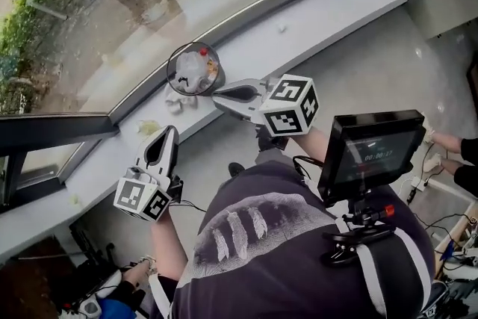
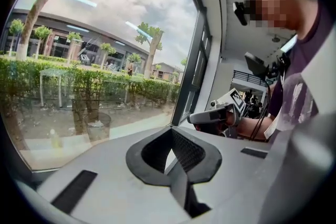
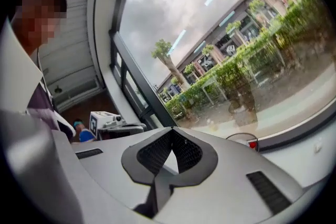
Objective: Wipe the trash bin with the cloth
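Observation:
A small round trash bin (image 1: 193,69) with crumpled rubbish and a red bit inside stands on the grey window ledge (image 1: 314,19). My right gripper (image 1: 218,95) is shut and empty, its tips just to the right of the bin's base. My left gripper (image 1: 171,132) is also shut and empty, pointing up at the ledge below and left of the bin. In the right gripper view the jaws (image 3: 172,132) meet, and the bin's rim (image 3: 242,137) shows just past them. The left gripper's jaws (image 2: 170,131) meet too. I cannot pick out a cloth for certain.
White crumpled scraps (image 1: 177,102) lie at the bin's foot and a yellowish crumpled piece (image 1: 148,128) lies further left on the ledge. The window glass (image 1: 112,4) rises behind the ledge. A monitor (image 1: 371,153) hangs at the person's chest. Another person's hands (image 1: 448,142) show at right.

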`<state>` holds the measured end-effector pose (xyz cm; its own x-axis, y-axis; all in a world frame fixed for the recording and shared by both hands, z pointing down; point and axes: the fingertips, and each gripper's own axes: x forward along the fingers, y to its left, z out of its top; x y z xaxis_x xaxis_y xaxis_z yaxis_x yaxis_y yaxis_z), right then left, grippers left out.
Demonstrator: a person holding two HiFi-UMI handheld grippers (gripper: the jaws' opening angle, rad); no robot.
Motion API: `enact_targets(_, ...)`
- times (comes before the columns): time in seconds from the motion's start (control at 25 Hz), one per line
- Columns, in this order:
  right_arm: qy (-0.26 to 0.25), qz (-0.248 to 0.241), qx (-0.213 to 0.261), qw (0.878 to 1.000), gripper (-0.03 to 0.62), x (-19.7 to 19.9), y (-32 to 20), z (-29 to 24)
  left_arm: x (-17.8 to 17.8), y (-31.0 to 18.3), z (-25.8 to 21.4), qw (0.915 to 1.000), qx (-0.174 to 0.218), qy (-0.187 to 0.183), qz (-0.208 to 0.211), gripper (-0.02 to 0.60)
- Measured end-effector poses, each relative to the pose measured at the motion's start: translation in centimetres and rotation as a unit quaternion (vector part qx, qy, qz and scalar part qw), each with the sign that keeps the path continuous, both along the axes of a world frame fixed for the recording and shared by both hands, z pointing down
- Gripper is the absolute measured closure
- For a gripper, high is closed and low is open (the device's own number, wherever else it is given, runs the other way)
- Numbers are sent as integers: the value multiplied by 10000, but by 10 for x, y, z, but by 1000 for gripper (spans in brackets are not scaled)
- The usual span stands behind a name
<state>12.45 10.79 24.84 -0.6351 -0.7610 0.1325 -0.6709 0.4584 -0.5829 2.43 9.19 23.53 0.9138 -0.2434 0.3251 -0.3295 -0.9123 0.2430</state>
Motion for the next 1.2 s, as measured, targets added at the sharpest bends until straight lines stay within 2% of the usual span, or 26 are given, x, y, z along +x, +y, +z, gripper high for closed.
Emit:
enact_targets(0.12,587,290,818,9945,594,-8,12,-26,0,12,-10,9982,562,-143,152,586)
enact_targets(0.2,679,302,1010,9921,594,-24,18,-34,-14,18,-10,9963,839,-144,132,586)
enact_targets(0.28,867,214,1000,9910,594,-47,21,-34,-34,21,-11,9951,976,-96,147,586)
enact_targets(0.44,1443,171,904,9852,594,-95,24,-34,-77,18,-9,9960,862,177,168,586)
enact_targets(0.56,1348,265,807,9872,594,-132,23,-38,-114,24,-3,9974,568,318,302,586)
enact_targets(0.68,1111,306,624,9914,594,-157,34,-36,-130,39,2,9956,523,556,536,586)
enact_targets(0.92,1750,756,436,9807,594,-157,75,-25,-112,63,23,9912,222,837,1006,586)
enact_targets(1.12,1813,1399,268,9731,594,-129,106,-41,-77,81,19,9848,507,515,1577,586)
enact_targets(1.2,1772,1609,240,9706,594,-126,119,-42,-71,96,13,9799,567,525,1837,586)
